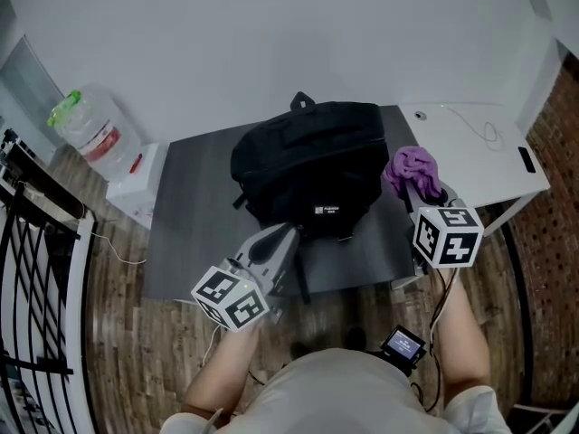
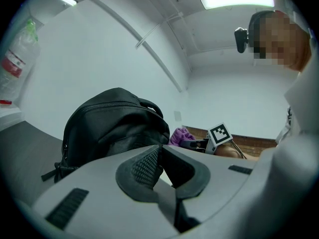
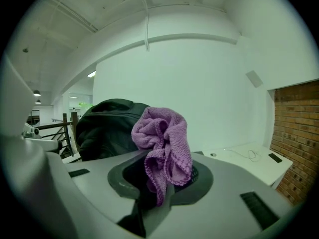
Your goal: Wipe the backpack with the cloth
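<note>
A black backpack [image 1: 312, 170] stands on the dark grey table [image 1: 194, 211], its handle toward the wall. My right gripper [image 1: 409, 186] is shut on a bunched purple cloth [image 1: 413, 168] just right of the backpack, level with its side. In the right gripper view the cloth [image 3: 163, 146] hangs from the closed jaws, with the backpack [image 3: 107, 126] behind to the left. My left gripper [image 1: 288, 235] sits at the backpack's front lower edge, shut with nothing between its pads [image 2: 147, 166]. The backpack [image 2: 112, 128] fills the middle of the left gripper view.
A white desk [image 1: 479, 147] with a thin cable adjoins the table at the right. A large water jug [image 1: 95, 134] stands on a white box at the left. A black metal railing [image 1: 36, 278] runs along the left edge. Brick wall lies at the far right.
</note>
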The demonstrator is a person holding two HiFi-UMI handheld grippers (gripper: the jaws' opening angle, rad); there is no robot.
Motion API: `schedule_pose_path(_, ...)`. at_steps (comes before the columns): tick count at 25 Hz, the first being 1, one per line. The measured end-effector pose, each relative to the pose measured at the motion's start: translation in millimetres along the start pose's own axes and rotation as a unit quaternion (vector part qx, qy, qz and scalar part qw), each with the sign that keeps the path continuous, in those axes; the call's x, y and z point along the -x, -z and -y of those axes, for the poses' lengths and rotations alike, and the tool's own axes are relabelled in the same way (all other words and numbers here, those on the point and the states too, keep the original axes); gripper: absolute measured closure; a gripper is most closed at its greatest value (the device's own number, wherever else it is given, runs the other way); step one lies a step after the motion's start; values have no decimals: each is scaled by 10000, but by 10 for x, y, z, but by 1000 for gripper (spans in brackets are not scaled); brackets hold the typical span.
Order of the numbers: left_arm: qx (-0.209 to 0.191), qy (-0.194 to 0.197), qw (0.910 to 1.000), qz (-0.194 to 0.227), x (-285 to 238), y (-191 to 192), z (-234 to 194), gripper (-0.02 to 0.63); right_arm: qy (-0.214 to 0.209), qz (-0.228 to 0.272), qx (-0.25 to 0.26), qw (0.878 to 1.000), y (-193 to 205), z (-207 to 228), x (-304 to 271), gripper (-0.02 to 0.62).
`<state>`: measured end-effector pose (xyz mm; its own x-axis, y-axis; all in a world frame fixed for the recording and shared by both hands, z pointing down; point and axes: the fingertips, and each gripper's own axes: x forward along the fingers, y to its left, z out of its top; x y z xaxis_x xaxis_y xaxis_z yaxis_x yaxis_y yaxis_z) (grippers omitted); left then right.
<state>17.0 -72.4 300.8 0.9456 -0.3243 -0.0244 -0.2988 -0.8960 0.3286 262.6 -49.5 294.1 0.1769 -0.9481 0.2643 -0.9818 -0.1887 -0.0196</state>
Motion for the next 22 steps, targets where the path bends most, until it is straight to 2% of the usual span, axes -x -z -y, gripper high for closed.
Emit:
schedule_pose_path(4, 20, 21, 10000, -10, -11, 18, -11, 586, 214, 85, -75, 9997, -4, 169, 114, 497)
schedule_pose_path(8, 45, 17, 10000, -9, -2, 38, -19, 586, 120, 220, 4, 9997, -45, 85, 205, 495)
schedule_pose_path(16, 66, -177, 9998, 33, 140, 23, -102, 586, -741, 502, 458, 9949, -223, -593, 216, 496)
schedule_pose_path(22, 102, -435, 9990, 81, 351, 31, -210, 586, -1650, 442, 731, 9826, -176, -1335, 128, 495)
